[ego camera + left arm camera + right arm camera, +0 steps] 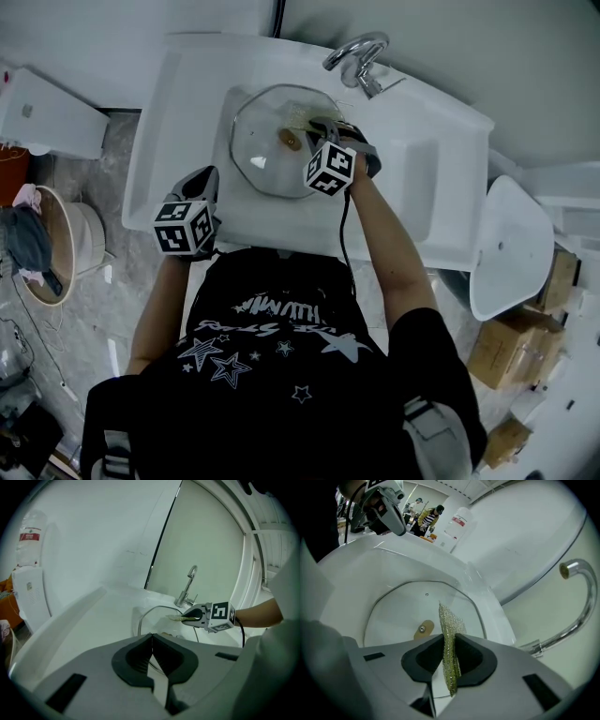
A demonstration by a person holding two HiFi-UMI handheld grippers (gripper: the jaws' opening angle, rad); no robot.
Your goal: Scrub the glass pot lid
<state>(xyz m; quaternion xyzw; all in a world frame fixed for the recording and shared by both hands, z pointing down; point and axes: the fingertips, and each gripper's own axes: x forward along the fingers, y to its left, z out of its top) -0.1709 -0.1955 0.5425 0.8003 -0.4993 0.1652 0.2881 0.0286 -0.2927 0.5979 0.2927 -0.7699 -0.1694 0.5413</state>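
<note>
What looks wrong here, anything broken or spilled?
Nothing stands out. The glass lid lies whole in the sink, the right gripper pinches a mesh scrub cloth over it, and the left gripper is shut and empty.

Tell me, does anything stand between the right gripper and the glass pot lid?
Nothing visible blocks it. Only the mesh scrubbing cloth, clamped in the right gripper, points toward the glass pot lid lying in the sink. No other object lies on the lid.
</note>
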